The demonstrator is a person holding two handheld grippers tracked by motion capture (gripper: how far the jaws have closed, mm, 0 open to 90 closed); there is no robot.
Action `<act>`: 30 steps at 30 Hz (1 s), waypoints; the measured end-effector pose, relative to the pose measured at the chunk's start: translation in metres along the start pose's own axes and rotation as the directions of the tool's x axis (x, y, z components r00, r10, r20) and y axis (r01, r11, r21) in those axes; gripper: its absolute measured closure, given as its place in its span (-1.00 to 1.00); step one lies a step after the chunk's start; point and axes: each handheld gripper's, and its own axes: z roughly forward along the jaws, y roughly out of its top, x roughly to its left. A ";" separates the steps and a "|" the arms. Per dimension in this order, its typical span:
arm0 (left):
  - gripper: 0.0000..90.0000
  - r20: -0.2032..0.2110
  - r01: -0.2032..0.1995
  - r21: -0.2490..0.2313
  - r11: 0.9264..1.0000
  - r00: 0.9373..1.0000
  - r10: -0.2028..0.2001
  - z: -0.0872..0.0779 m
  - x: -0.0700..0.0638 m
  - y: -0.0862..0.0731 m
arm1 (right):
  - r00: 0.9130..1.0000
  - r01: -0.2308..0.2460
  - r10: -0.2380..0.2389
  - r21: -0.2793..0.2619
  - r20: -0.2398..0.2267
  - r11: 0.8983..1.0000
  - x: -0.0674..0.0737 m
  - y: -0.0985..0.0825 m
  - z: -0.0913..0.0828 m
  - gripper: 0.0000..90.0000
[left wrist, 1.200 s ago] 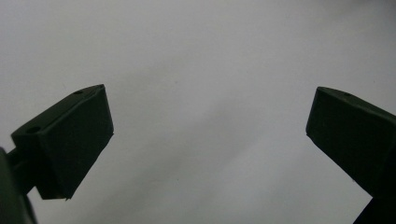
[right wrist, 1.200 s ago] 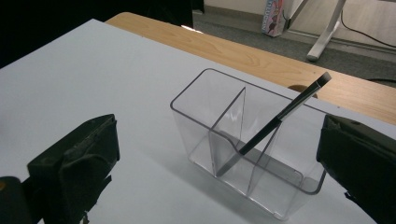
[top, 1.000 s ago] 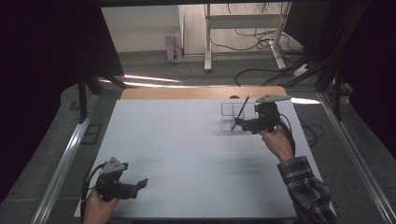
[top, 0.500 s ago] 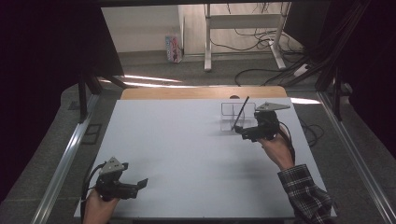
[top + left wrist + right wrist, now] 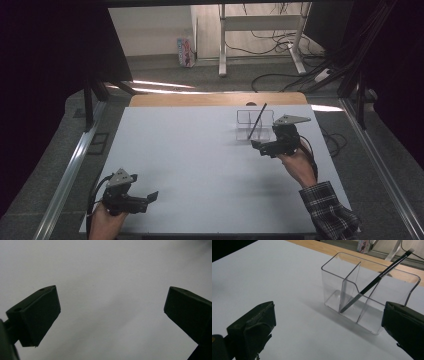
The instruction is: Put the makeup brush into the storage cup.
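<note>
The right gripper (image 5: 263,146) hovers over the far right part of the white table (image 5: 200,165), just in front of a clear plastic organizer (image 5: 254,124). Its jaws are spread wide and grip nothing. In the right gripper view the organizer (image 5: 367,295) stands upright near the table's far wooden edge, divided by clear walls into compartments. A thin black brush (image 5: 374,281) leans at a slant in the middle compartment, lower end on the floor of the organizer, upper end rising above the rim toward the far right. In the high view the brush (image 5: 257,121) tilts the same way, clear of the gripper.

The left gripper (image 5: 145,199) sits at the near left corner of the table, held by the person's left hand (image 5: 102,225), well apart from the organizer. Its jaws are spread, with bare table surface between them in the left gripper view.
</note>
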 end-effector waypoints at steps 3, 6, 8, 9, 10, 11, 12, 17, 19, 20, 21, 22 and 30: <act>-0.97 -0.001 -0.002 0.000 1.000 1.000 0.002 0.000 0.000 0.000 | 1.000 0.001 -0.001 0.006 -0.004 1.000 0.001 -0.002 -0.001 -1.00; -0.97 -0.003 -0.003 -0.002 1.000 1.000 0.003 0.000 0.000 0.000 | 1.000 0.009 -0.009 0.017 -0.006 1.000 0.004 -0.005 -0.001 -1.00; -0.97 -0.003 -0.004 -0.003 1.000 1.000 0.004 0.000 0.000 0.000 | 1.000 0.012 -0.012 0.019 -0.008 1.000 0.006 -0.007 -0.002 -1.00; -0.97 -0.003 -0.004 -0.003 1.000 1.000 0.004 0.000 0.000 0.000 | 1.000 0.012 -0.012 0.019 -0.008 1.000 0.006 -0.007 -0.002 -1.00; -0.97 -0.003 -0.004 -0.002 1.000 1.000 0.004 0.000 0.000 0.000 | 1.000 0.017 -0.017 0.023 -0.005 1.000 0.008 -0.008 -0.003 -1.00; -0.97 -0.003 -0.004 -0.002 1.000 1.000 0.004 0.000 0.000 0.000 | 1.000 0.017 -0.017 0.023 -0.005 1.000 0.008 -0.008 -0.003 -1.00; -0.97 -0.002 -0.005 0.000 1.000 1.000 0.005 0.000 0.000 0.000 | 1.000 0.023 -0.023 0.023 0.000 0.999 0.009 -0.010 -0.004 -1.00; -0.97 0.002 -0.011 0.007 1.000 1.000 0.011 0.001 -0.001 0.000 | 1.000 0.022 -0.023 0.021 0.004 1.000 0.012 -0.013 -0.008 -1.00; -0.97 0.002 -0.013 0.008 1.000 1.000 0.013 0.001 -0.001 0.000 | 1.000 0.020 -0.020 0.019 0.001 1.000 0.013 -0.015 -0.010 -1.00; -0.97 0.003 -0.011 0.006 1.000 1.000 0.011 0.001 -0.001 0.000 | 1.000 0.018 -0.018 0.019 0.001 1.000 0.014 -0.016 -0.011 -1.00; -0.97 0.003 -0.011 0.006 1.000 1.000 0.011 0.001 -0.001 0.000 | 1.000 0.018 -0.018 0.019 0.001 1.000 0.014 -0.016 -0.011 -1.00; -0.97 0.003 -0.010 0.004 1.000 1.000 0.010 0.001 -0.001 0.000 | 1.000 0.019 -0.019 0.020 0.002 1.000 0.015 -0.017 -0.012 -1.00; -0.97 0.003 -0.011 0.005 1.000 1.000 0.011 0.001 -0.001 0.000 | 1.000 0.021 -0.021 0.028 -0.002 0.999 0.018 -0.024 -0.018 -1.00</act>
